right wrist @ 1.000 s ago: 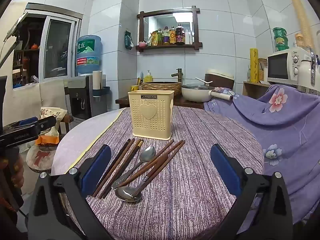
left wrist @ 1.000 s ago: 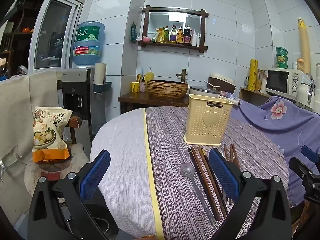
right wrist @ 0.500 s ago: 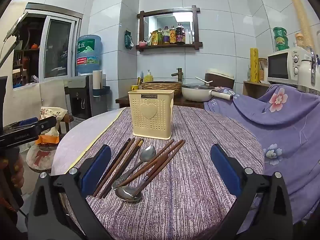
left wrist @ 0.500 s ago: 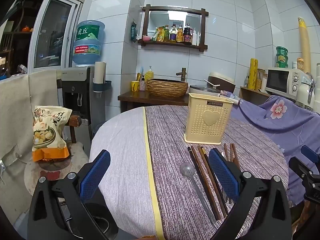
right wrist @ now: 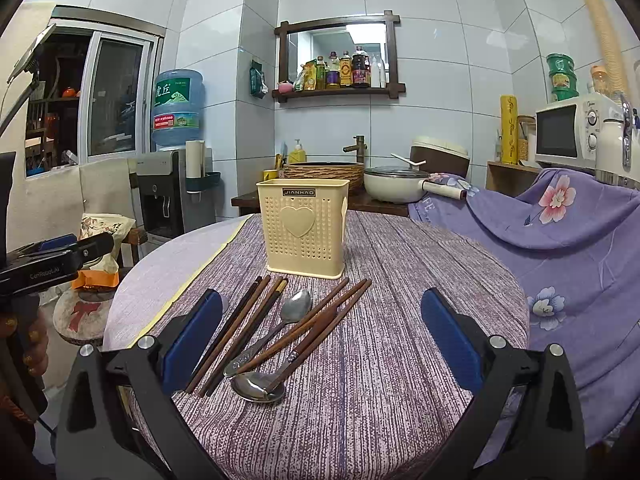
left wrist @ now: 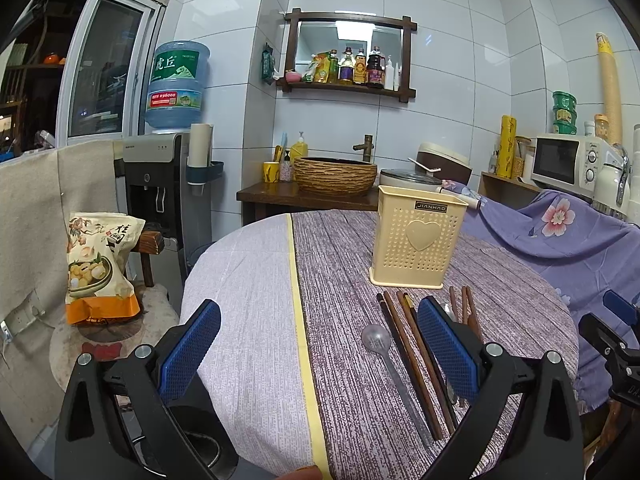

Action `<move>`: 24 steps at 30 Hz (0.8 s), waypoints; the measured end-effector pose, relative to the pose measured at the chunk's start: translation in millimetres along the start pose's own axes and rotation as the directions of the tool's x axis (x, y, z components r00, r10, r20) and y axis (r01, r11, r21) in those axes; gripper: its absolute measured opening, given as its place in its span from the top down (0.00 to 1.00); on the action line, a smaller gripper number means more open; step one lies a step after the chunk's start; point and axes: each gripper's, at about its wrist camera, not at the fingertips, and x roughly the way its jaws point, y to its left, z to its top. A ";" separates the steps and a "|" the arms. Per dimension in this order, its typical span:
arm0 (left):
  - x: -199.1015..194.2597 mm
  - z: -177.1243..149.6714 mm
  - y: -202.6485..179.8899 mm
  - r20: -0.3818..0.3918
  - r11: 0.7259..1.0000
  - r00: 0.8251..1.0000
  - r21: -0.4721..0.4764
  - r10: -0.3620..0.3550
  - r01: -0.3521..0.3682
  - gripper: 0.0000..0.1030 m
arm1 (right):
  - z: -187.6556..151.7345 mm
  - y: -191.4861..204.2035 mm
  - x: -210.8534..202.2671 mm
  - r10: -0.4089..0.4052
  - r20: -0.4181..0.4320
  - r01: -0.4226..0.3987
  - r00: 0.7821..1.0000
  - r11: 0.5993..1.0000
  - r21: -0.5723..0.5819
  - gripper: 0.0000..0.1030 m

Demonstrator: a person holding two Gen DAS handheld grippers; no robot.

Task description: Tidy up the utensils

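A cream perforated utensil holder [right wrist: 303, 227] with a heart on its front stands upright on the round table; it also shows in the left wrist view [left wrist: 416, 237]. In front of it lie several dark wooden chopsticks [right wrist: 244, 330], a steel spoon [right wrist: 294, 307] and a second spoon [right wrist: 258, 387] with a brown handle. The left wrist view shows the chopsticks [left wrist: 404, 344] and a small steel spoon [left wrist: 376, 338]. My right gripper [right wrist: 320, 344] is open and empty above the near utensils. My left gripper [left wrist: 318, 354] is open and empty, left of the utensils.
The table [right wrist: 400, 400] has a purple striped cloth and a pale cloth on its left part [left wrist: 248, 300]. A purple flowered cloth [right wrist: 560, 240] drapes at the right. A snack bag [left wrist: 100, 264] stands on a stool at the left. A pot [right wrist: 394, 188] and basin stand behind.
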 end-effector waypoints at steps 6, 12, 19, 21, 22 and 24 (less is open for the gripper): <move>1.9 -4.4 -0.7 -0.003 1.000 1.000 0.002 -0.003 0.003 0.06 | 0.1 -0.3 -0.1 0.000 0.000 0.000 1.000 1.000 0.000 0.05; 3.6 -4.9 1.6 -0.004 1.000 1.000 0.003 -0.007 0.007 0.06 | 0.2 -0.7 0.0 0.000 -0.001 0.000 1.000 1.000 0.000 0.05; 3.8 -4.4 0.2 -0.006 1.000 1.000 0.004 -0.006 0.006 0.06 | 0.2 -1.3 0.4 0.001 -0.001 -0.001 1.000 1.000 0.000 0.05; 3.6 -3.1 0.3 -0.007 1.000 1.000 0.005 -0.005 0.005 0.06 | 0.3 -1.1 0.6 0.000 -0.002 0.000 1.000 1.000 0.001 0.05; 3.6 -3.4 0.4 -0.007 1.000 1.000 0.004 -0.006 0.006 0.06 | 0.4 -1.0 0.5 0.000 -0.001 0.000 1.000 1.000 0.000 0.05; 3.7 -4.4 0.6 -0.007 1.000 1.000 0.004 -0.007 0.007 0.06 | 0.4 -0.9 0.7 0.000 -0.002 0.000 1.000 1.000 0.001 0.05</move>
